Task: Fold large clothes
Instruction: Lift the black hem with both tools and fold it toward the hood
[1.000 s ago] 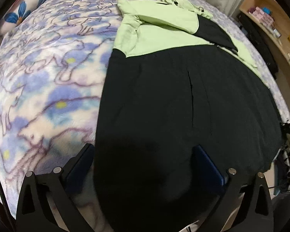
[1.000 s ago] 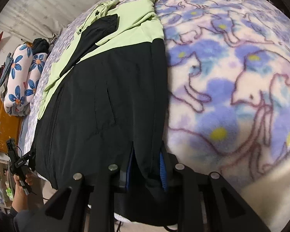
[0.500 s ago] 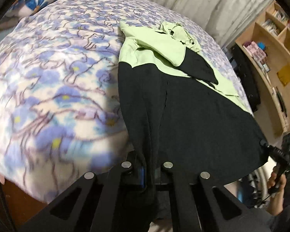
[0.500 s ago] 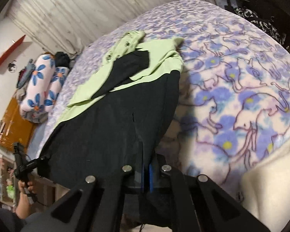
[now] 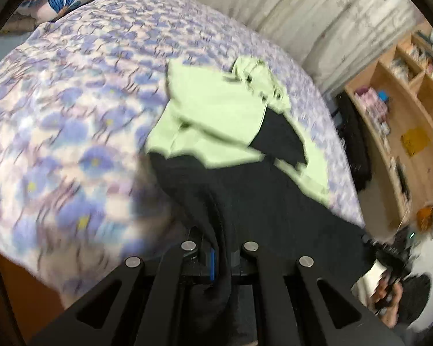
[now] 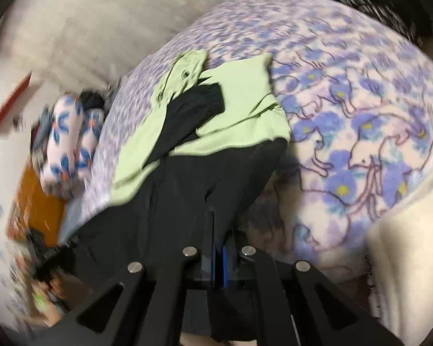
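Both claws, left and right, pinch the near hem of a black-and-green jacket. Its far half lies on a floral blanket.

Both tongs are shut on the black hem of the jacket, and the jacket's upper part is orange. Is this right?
Not quite. The upper part of the jacket is light green, not orange, as both wrist views show. The rest holds: the left tongs and the right tongs are shut on its black hem.

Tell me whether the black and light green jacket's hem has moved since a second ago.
Yes. The black and light green jacket, clamped by left gripper and right gripper, has its hem lifted off the purple floral blanket; the green top remains down.
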`<action>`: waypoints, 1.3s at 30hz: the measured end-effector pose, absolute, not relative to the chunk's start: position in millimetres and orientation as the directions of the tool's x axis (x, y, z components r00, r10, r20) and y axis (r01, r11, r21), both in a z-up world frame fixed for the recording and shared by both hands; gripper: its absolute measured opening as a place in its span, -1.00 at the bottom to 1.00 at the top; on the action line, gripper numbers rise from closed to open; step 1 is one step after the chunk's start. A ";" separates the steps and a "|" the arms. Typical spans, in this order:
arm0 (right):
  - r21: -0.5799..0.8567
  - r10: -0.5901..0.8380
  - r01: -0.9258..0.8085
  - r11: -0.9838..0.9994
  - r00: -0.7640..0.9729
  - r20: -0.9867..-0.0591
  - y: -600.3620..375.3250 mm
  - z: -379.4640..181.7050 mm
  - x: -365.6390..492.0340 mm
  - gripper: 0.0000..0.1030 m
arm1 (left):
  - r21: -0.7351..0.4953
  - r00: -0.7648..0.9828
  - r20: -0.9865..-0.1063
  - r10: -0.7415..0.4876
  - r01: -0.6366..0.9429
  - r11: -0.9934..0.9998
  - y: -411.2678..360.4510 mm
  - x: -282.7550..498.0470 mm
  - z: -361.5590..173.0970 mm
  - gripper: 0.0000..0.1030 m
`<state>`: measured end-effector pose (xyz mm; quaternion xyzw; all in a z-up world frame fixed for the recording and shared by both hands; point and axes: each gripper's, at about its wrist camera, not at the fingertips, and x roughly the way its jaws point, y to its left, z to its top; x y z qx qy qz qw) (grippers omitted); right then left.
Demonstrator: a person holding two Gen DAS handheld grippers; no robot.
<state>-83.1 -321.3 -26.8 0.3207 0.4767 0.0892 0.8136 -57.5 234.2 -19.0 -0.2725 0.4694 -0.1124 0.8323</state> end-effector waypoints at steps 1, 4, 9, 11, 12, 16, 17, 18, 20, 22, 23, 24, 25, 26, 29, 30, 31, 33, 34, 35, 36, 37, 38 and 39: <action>0.621 0.451 0.174 0.764 0.543 -0.708 -323.9 -23.9 -75.7 -0.95 | -0.565 0.545 -0.711 -0.444 -0.068 0.822 234.8 -45.9 -17.3 -0.96; 0.674 0.451 0.209 0.709 0.600 -0.661 -334.3 -8.8 -44.4 -0.95 | -0.582 0.580 -0.682 -0.445 -0.063 0.810 237.7 -0.7 -3.2 -0.95; 0.733 0.425 0.224 0.642 0.692 -0.584 -347.4 16.6 37.4 -0.93 | -0.586 0.623 -0.664 -0.413 -0.091 0.805 241.9 88.5 9.6 -0.92; 0.723 0.415 0.232 0.651 0.689 -0.594 -348.9 18.5 73.7 -0.84 | -0.587 0.637 -0.666 -0.388 -0.125 0.800 246.2 128.5 9.1 -0.74; 0.710 0.410 0.244 0.661 0.675 -0.613 -348.4 16.3 94.9 -0.78 | -0.602 0.635 -0.663 -0.397 -0.137 0.786 248.7 148.7 5.6 -0.39; 0.643 0.373 0.275 0.715 0.628 -0.683 -337.1 -5.1 161.9 0.22 | -0.636 0.633 -0.662 -0.401 -0.191 0.747 256.3 203.1 -11.1 0.84; 0.636 0.370 0.265 0.725 0.629 -0.683 -337.1 -9.4 168.3 0.25 | -0.643 0.634 -0.658 -0.407 -0.191 0.742 257.6 213.0 -15.1 0.86; 0.637 0.379 0.247 0.730 0.628 -0.679 -335.3 -15.1 176.2 0.26 | -0.652 0.628 -0.653 -0.424 -0.180 0.737 258.6 224.5 -20.8 0.86; 0.634 0.390 0.235 0.737 0.618 -0.683 -330.9 -27.2 188.3 0.28 | -0.621 0.612 -0.684 -0.397 -0.203 0.757 259.0 239.9 -33.0 0.86; 0.621 0.392 0.235 0.748 0.598 -0.699 -328.1 -39.5 197.3 0.28 | -0.557 0.586 -0.733 -0.345 -0.227 0.799 257.2 250.5 -45.5 0.86; 0.612 0.387 0.235 0.755 0.594 -0.705 -328.6 -42.9 199.4 0.28 | -0.523 0.567 -0.757 -0.324 -0.230 0.820 254.6 256.8 -54.9 0.86; 0.594 0.374 0.237 0.769 0.587 -0.718 -328.3 -48.8 201.9 0.28 | -0.499 0.553 -0.773 -0.311 -0.227 0.836 253.0 259.3 -63.1 0.86; 0.580 0.363 0.238 0.779 0.582 -0.728 -328.7 -53.1 203.4 0.28 | -0.480 0.543 -0.784 -0.302 -0.222 0.848 252.8 260.2 -69.3 0.86; 0.567 0.356 0.237 0.788 0.577 -0.736 -329.4 -57.0 204.9 0.28 | -0.449 0.530 -0.799 -0.285 -0.210 0.868 250.2 262.7 -76.9 0.86; 0.497 0.303 0.233 0.836 0.559 -0.772 -332.3 -68.7 211.8 0.28 | -0.340 0.501 -0.839 -0.214 -0.174 0.924 245.6 266.5 -95.0 0.86; 0.476 0.287 0.229 0.849 0.557 -0.780 -333.5 -71.5 213.5 0.28 | -0.294 0.489 -0.853 -0.183 -0.161 0.942 243.1 269.3 -101.5 0.86; 0.438 0.258 0.219 0.872 0.554 -0.791 -334.6 -75.1 216.6 0.28 | -0.269 0.483 -0.860 -0.166 -0.153 0.951 243.2 271.1 -106.0 0.86; 0.403 0.236 0.205 0.892 0.550 -0.801 -337.4 -80.9 222.9 0.28 | -0.212 0.473 -0.872 -0.129 -0.126 0.969 242.0 275.8 -114.3 0.86; 0.387 0.227 0.198 0.901 0.545 -0.807 -338.8 -84.9 226.9 0.28 | -0.199 0.471 -0.873 -0.122 -0.116 0.973 242.1 278.2 -117.0 0.85; 0.379 0.223 0.192 0.905 0.543 -0.809 -339.2 -87.9 230.9 0.28 | -0.189 0.471 -0.874 -0.119 -0.103 0.977 241.2 280.8 -119.3 0.84; 0.367 0.216 0.189 0.911 0.540 -0.814 -340.3 -91.6 234.9 0.28 | -0.179 0.470 -0.875 -0.116 -0.091 0.980 240.0 284.2 -121.5 0.83; 0.348 0.201 0.189 0.918 0.535 -0.821 -341.0 -95.7 240.0 0.28 | -0.173 0.470 -0.875 -0.114 -0.084 0.981 238.9 286.4 -122.4 0.82; 0.340 0.196 0.187 0.922 0.531 -0.824 -341.7 -98.8 244.1 0.28 | -0.163 0.470 -0.876 -0.109 -0.077 0.984 237.8 290.3 -123.6 0.82; 0.328 0.187 0.189 0.926 0.524 -0.831 -342.5 -102.8 249.4 0.28 | -0.149 0.472 -0.876 -0.099 -0.071 0.986 236.8 295.4 -125.1 0.82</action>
